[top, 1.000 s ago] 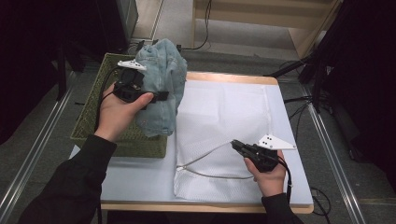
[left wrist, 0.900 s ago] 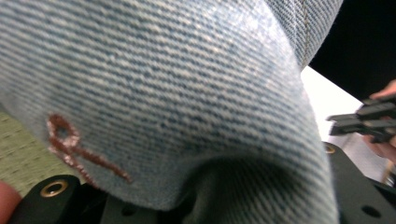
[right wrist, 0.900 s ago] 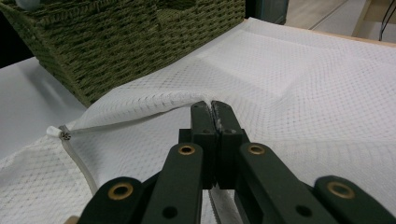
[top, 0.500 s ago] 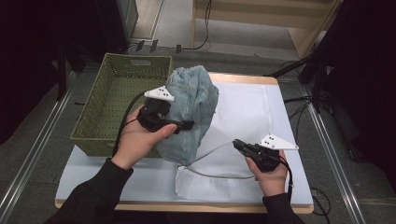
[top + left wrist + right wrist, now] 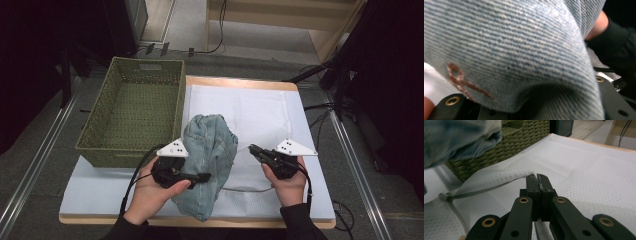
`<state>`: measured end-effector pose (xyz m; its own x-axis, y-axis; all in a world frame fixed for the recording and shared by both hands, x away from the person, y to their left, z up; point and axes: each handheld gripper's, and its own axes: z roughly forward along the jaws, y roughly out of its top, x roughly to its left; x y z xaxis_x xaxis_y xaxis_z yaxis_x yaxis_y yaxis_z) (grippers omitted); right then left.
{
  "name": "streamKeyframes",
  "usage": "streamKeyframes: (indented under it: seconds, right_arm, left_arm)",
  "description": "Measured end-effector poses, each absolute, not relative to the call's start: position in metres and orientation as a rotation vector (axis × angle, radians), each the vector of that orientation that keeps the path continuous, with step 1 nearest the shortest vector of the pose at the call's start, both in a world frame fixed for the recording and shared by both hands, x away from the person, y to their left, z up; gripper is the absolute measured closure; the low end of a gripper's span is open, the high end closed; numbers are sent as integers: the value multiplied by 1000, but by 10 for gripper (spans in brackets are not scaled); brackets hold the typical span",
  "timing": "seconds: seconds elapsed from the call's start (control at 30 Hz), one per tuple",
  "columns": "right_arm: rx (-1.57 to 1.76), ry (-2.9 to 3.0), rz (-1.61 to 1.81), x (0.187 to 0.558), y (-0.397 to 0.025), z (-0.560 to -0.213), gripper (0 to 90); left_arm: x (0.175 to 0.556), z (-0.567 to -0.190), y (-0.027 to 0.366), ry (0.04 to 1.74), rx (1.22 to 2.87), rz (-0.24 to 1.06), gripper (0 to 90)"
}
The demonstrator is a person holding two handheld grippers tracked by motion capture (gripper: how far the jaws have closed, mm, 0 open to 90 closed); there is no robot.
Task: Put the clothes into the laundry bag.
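Denim bundle (image 5: 210, 160) hangs crumpled beside woven basket (image 5: 132, 115), over white mesh bag (image 5: 250, 115)

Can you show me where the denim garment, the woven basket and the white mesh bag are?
denim garment (image 5: 210, 150): high view, middle of the bundled cloth.
woven basket (image 5: 134, 67): high view, far rim.
white mesh bag (image 5: 250, 107): high view, bare flat part on the table.

Even overhead light brightens the white mesh laundry bag (image 5: 260, 112) against dark surroundings, while the faded blue denim garment (image 5: 519, 50) blurs up close.
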<state>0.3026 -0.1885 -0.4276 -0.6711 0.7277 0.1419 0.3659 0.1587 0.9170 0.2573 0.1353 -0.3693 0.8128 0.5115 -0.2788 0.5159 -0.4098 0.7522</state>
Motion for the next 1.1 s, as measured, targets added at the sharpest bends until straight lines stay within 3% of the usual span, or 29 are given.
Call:
streamKeyframes:
  seconds: [0.4,0.8,1.1]
  right_arm:
    - [1144,2079,1515,310,-200,-436,900]
    - [1165,2074,1514,313,-204,-437,900]
    - [1160,2058,1610,311,-205,-426,900]
  left_arm:
    - [235,-388,118,627,2146,-99,557]
    - [223,-388,102,422,2106,-194,551]
    - [219,-408,76,358,2223,-229,547]
